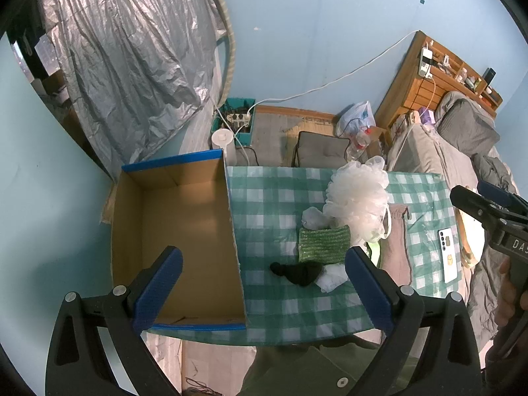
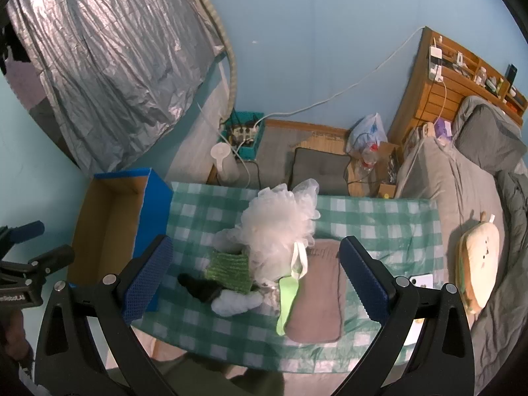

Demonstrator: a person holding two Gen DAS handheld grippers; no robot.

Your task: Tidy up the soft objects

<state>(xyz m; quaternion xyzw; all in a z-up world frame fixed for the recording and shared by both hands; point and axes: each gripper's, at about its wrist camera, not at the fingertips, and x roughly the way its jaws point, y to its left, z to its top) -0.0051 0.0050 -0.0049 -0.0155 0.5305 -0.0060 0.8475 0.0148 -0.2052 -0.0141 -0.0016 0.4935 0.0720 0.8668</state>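
A pile of soft things lies on the green checked tablecloth [image 1: 274, 198]: a white mesh bath pouf [image 1: 358, 194] [image 2: 280, 227], a green knitted cloth [image 1: 323, 244] [image 2: 229, 270], a black sock [image 1: 297, 272] [image 2: 199, 288], white socks [image 1: 331, 279] [image 2: 234, 302], a lime-green sock [image 2: 287, 300] and a folded brown towel [image 1: 397, 247] [image 2: 318, 297]. An open cardboard box [image 1: 178, 231] [image 2: 109, 217] stands at the table's left. My left gripper [image 1: 264, 290] is open above the box's right wall and the table's front. My right gripper [image 2: 254, 283] is open above the pile, empty.
A white phone [image 1: 448, 257] lies at the table's right edge. A bed with grey bedding [image 2: 462, 198] and a toast-shaped plush [image 2: 478, 264] is at the right. Behind the table are a grey cushion [image 2: 320, 168], a white cylinder [image 2: 224, 161] and a teal crate with power strips [image 2: 244, 132].
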